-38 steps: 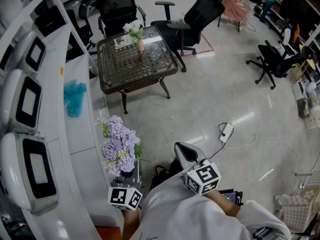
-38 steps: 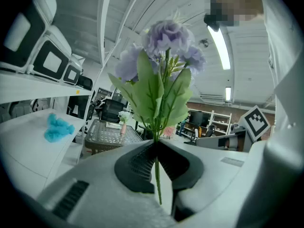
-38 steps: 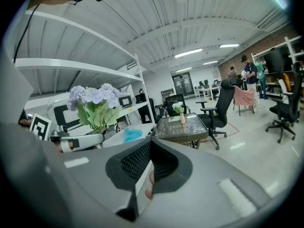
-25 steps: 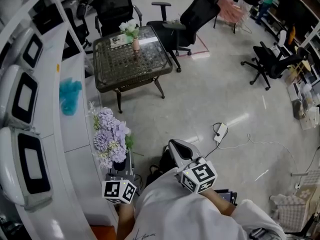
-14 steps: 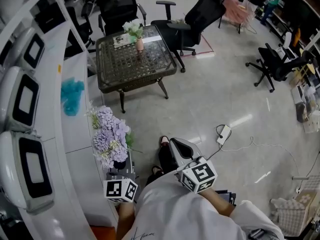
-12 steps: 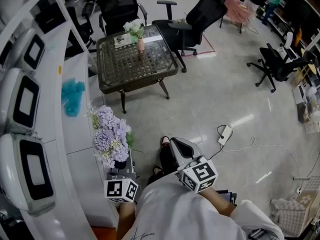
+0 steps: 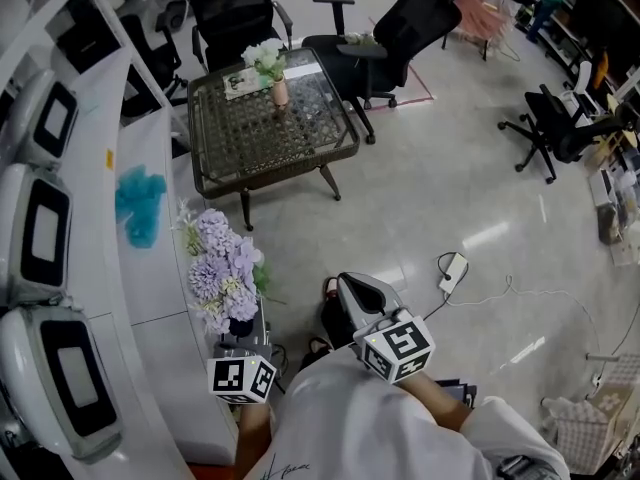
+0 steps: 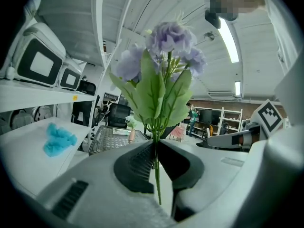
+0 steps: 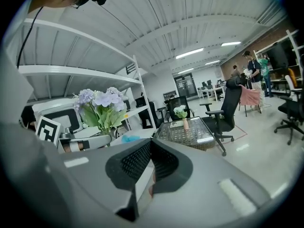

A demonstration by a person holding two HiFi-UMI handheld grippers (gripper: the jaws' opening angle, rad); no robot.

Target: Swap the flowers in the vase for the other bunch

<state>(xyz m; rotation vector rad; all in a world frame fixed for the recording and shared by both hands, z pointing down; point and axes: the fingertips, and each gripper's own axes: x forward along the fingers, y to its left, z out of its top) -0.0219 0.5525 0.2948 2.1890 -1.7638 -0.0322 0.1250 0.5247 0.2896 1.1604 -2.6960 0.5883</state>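
My left gripper (image 8: pixel 155 148) pinches the purple bunch (image 8: pixel 166 38) by its stems; my right gripper (image 9: pixel 151 151) is pressed together, empty.

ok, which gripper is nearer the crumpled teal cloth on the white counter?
Left. Left gripper, clamping purple flowers, is by the counter bearing the teal cloth; right gripper further out over the floor.
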